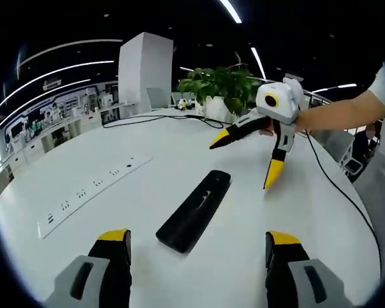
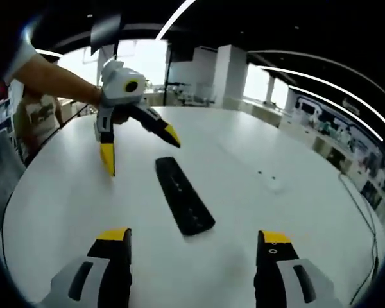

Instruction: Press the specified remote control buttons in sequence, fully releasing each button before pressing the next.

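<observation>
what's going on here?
A person holds a claw in each hand over a white table, facing each other across a black remote control that lies flat between them. The left claw and right claw are both open and clear of the remote; nothing is touching a button at this moment. A power strip inset sits in the tabletop, and a potted plant stands at the far edge.

Remote control (image 1: 196, 210) matt black plastic; table (image 1: 147, 192) smooth white, faint sheen; yellow-tipped jaws plastic-looking
</observation>
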Action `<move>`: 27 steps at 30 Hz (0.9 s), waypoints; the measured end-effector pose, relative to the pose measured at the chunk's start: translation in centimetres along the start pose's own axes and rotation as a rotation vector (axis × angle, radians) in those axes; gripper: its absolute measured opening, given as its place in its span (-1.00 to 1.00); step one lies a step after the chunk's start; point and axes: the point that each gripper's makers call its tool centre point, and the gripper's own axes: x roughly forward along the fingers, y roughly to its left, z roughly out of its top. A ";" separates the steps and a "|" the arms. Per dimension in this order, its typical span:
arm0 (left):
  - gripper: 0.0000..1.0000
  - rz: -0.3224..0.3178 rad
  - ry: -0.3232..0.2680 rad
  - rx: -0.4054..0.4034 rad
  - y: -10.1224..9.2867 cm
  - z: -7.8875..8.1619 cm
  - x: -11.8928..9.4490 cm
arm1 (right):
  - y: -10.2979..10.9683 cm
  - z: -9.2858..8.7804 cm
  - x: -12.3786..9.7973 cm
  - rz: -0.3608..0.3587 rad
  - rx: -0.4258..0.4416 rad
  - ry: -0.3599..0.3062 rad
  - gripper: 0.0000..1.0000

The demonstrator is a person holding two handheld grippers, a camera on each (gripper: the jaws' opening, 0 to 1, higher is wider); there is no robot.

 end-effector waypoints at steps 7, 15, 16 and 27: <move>0.71 -0.024 0.002 -0.001 0.0 -0.1 0.5 | 0.7 0.2 0.7 0.036 -0.020 0.007 0.50; 0.48 -0.062 -0.034 0.041 0.2 0.3 1.0 | 1.0 0.6 1.4 0.069 -0.066 -0.010 0.30; 0.46 -0.064 -0.037 0.042 0.4 0.3 1.0 | 1.0 0.6 1.6 0.074 -0.062 -0.009 0.32; 0.19 -0.095 -0.006 0.036 1.2 0.2 2.0 | 1.8 0.8 2.6 0.143 -0.087 0.025 0.10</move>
